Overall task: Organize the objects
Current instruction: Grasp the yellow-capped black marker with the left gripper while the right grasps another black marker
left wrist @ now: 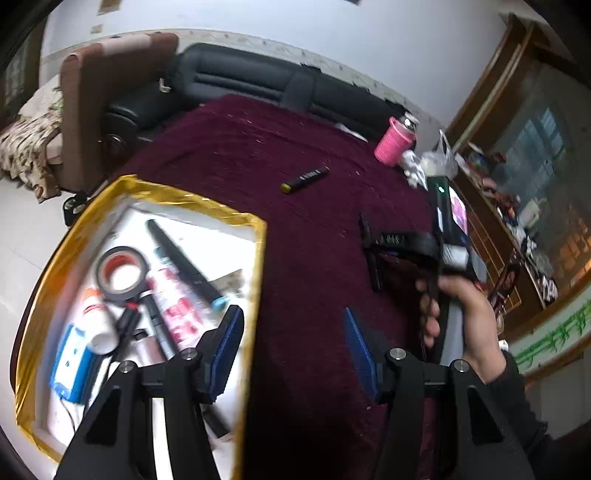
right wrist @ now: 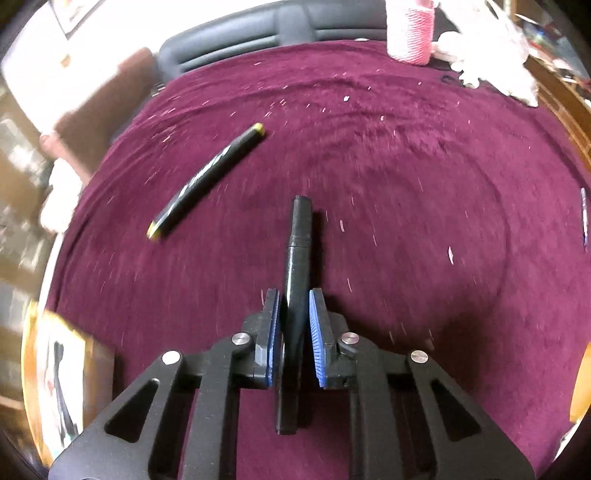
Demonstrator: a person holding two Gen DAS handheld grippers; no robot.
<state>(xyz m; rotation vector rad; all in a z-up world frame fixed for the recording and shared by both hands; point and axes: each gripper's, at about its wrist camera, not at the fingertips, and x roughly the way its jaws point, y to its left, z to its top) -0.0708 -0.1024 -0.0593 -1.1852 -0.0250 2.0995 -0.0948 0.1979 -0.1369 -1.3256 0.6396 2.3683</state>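
My right gripper (right wrist: 294,295) is shut on a black pen (right wrist: 299,236), which sticks out forward between the blue pads just above the maroon tablecloth (right wrist: 406,203). In the left wrist view a hand (left wrist: 465,314) holds that gripper (left wrist: 369,243) at the right with the pen (left wrist: 375,269) hanging below it. A black marker with yellow ends (right wrist: 207,177) lies on the cloth, left of the pen and farther off. My left gripper (left wrist: 291,314) is open and holds nothing, hovering over the right rim of a gold-edged box (left wrist: 258,236). In the box lie a tape roll (left wrist: 122,275), a white bottle (left wrist: 98,325) and several pens.
A pink thread spool (right wrist: 410,33) and a crumpled white bag (right wrist: 491,55) stand at the table's far right. A thin pen (right wrist: 583,218) lies at the right edge. Beyond the far side are a black sofa (left wrist: 240,77) and a brown chair (left wrist: 96,96).
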